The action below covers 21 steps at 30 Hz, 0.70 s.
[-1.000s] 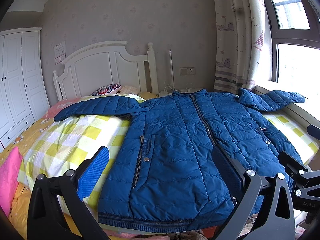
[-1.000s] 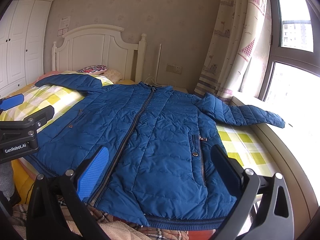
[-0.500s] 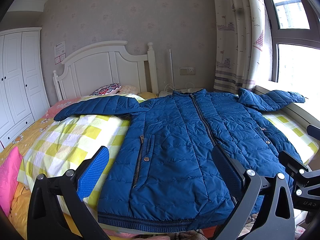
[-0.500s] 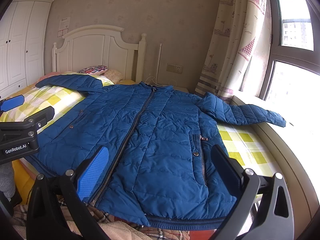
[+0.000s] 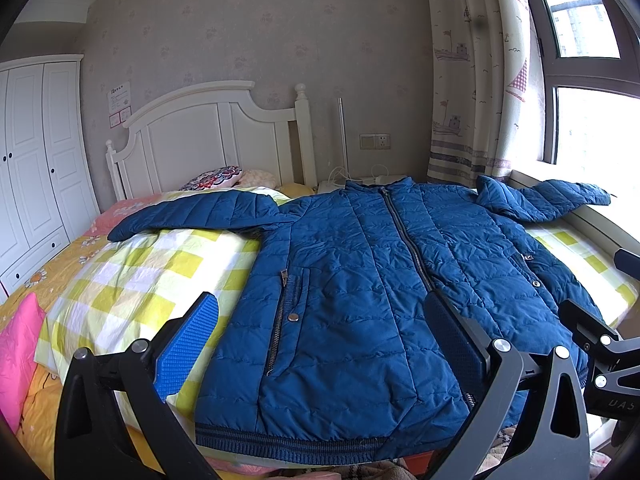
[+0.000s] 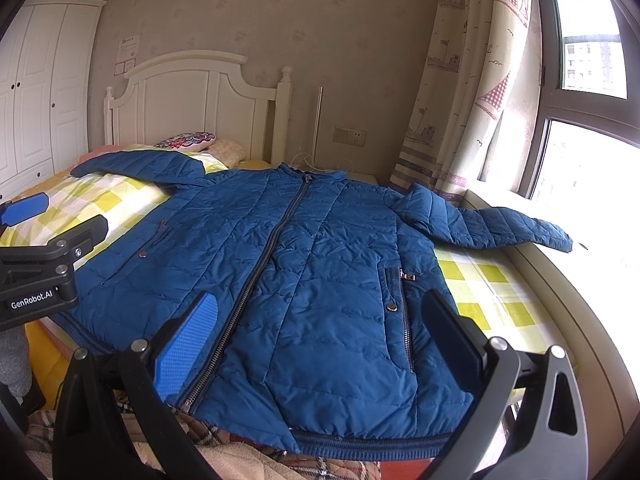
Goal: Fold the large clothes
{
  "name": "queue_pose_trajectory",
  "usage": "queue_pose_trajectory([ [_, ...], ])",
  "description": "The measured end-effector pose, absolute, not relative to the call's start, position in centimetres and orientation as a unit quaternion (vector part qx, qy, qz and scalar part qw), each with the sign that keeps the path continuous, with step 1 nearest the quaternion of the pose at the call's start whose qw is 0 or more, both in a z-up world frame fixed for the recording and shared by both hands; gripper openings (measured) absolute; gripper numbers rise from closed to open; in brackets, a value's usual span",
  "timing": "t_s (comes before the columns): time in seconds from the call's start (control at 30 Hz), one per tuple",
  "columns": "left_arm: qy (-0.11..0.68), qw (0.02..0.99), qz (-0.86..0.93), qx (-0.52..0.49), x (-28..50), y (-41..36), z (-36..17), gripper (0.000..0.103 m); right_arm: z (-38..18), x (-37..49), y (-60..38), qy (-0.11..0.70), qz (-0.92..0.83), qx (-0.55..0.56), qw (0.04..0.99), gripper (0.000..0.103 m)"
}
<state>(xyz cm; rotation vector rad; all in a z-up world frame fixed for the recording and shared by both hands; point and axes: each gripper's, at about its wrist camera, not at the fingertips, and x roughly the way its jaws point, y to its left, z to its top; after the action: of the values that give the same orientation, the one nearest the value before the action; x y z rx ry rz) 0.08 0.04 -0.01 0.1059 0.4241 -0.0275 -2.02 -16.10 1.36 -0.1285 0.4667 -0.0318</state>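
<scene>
On the bed (image 5: 132, 276), jacket (image 5: 360, 300) lengthwise, collar toward headboard (image 5: 200, 136)

White headboard (image 5: 208, 136) and wardrobe (image 5: 36, 152) against papered wall; bright window (image 6: 592, 152) right

Quilted blue puffer jacket (image 5: 360, 280) of smooth, faintly sheened cloth, with dark metal zip (image 6: 264, 264) and ribbed knit hem (image 5: 288, 442). Yellow-and-white checked cotton quilt (image 5: 132, 276), soft and matt. White headboard of painted wood (image 5: 200, 140), satin-smooth. Stippled blue rubbery pads (image 6: 184, 352) on matt black plastic fingers with bright metal screws.
</scene>
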Motion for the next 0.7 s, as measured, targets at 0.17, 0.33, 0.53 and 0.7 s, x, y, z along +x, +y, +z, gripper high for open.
queue_pose_trajectory([
  [0.17, 0.21, 0.976, -0.013, 0.053, 0.0, 0.0, 0.0, 0.099, 1.4, -2.0, -16.2, 0.231, -0.015, -0.063, 0.971, 0.101],
  [0.33, 0.211, 0.976, -0.014, 0.053, -0.1, -0.2, -0.1, 0.099, 1.5, -2.0, -16.3, 0.231, -0.015, -0.062, 0.971, 0.101],
  [0.53, 0.213, 0.976, -0.015, 0.053, -0.1, 0.0, -0.5, 0.099, 1.4, -2.0, -16.3, 0.233, -0.015, -0.06, 0.971, 0.101],
  [0.7, 0.227, 0.972, -0.019, 0.053, 1.1, -0.3, -1.2, 0.099, 1.2, -1.8, -17.0, 0.234, 0.001, -0.04, 0.972, 0.101],
])
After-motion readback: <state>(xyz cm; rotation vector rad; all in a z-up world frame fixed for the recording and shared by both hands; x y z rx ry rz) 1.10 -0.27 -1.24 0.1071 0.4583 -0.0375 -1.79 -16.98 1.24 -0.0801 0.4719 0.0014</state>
